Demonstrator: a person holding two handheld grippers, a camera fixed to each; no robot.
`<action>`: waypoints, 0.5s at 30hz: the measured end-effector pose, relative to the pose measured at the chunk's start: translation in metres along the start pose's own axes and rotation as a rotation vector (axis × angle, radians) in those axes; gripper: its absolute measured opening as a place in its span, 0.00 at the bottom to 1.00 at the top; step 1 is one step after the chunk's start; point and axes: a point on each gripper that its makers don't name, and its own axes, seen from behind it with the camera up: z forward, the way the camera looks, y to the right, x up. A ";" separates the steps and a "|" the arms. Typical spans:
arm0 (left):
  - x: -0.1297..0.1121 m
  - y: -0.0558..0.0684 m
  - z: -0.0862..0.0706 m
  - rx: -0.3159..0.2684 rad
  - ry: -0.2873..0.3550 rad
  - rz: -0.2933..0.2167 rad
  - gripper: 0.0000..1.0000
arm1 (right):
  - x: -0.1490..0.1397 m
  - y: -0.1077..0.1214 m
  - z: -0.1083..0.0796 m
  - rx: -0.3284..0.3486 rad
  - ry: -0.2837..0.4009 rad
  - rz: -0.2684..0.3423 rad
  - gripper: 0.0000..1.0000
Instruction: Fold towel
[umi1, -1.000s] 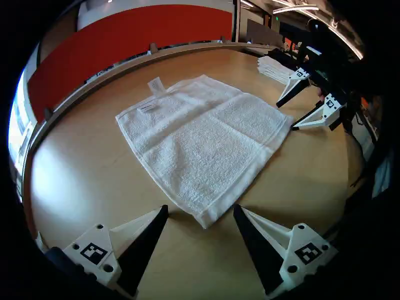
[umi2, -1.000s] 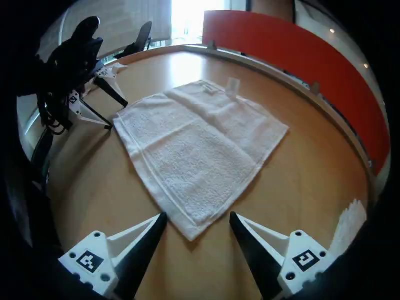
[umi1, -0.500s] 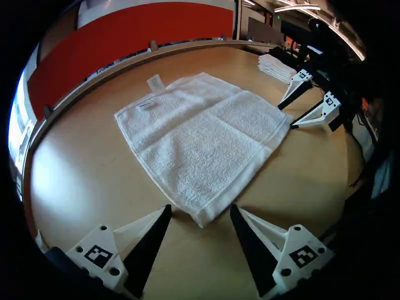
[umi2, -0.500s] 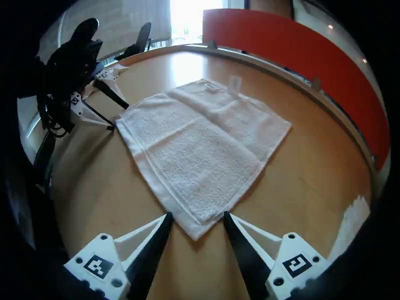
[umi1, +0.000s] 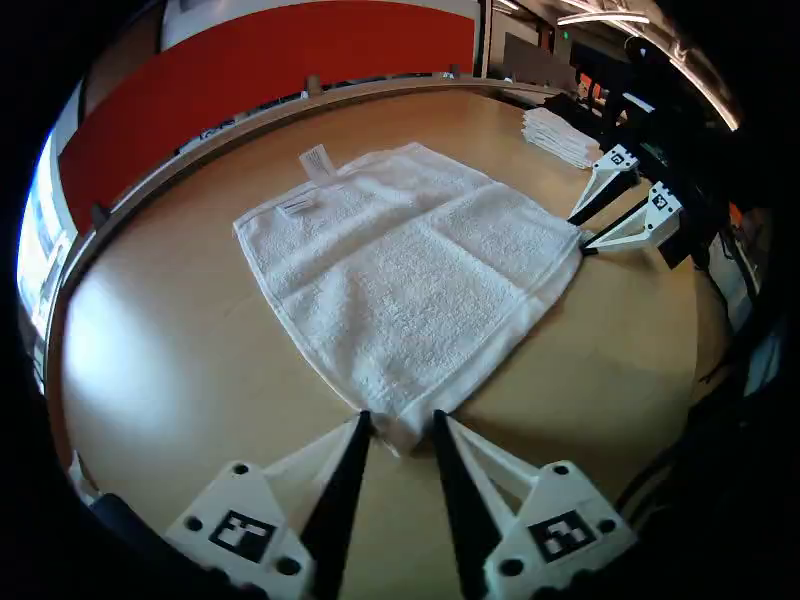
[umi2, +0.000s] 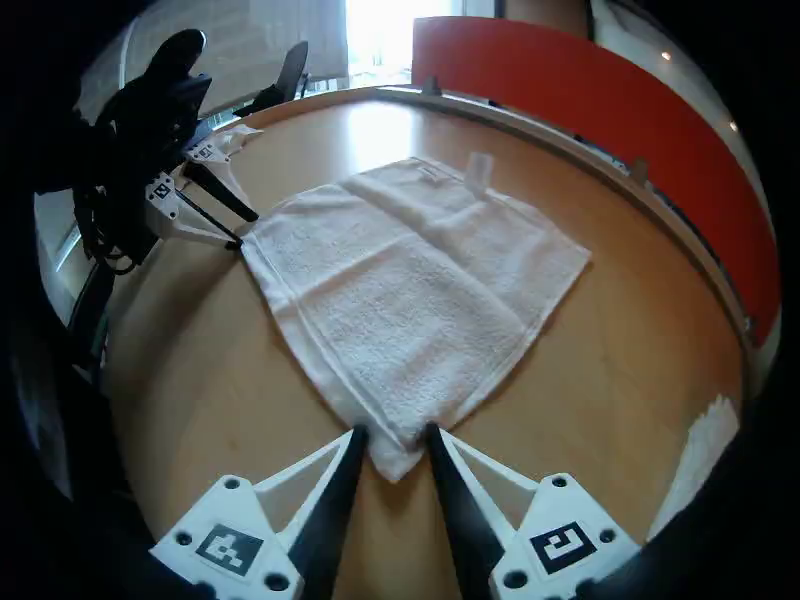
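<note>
- The left tool is narrowed to a small gap, both tips touching the near corner of the towel; whether it truly pinches, I cannot tell.
- The right tool is likewise narrowed around a neighbouring corner, grip unclear.
- The towel lies flat mid-desk.
- A folded stack sits near the desk's far edge.

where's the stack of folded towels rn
In the left gripper view, the stack of folded towels sits upper right on the table, just beyond the right gripper.
</note>
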 end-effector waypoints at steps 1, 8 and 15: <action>0.000 0.000 0.000 0.003 -0.001 -0.003 0.27 | 0.000 0.000 0.000 0.000 -0.001 0.000 0.32; 0.001 0.002 -0.002 0.005 -0.006 -0.021 0.19 | 0.004 -0.002 0.002 -0.001 -0.008 0.009 0.16; 0.003 0.006 -0.006 -0.016 -0.005 -0.058 0.16 | 0.006 0.000 -0.002 -0.013 -0.004 0.002 0.15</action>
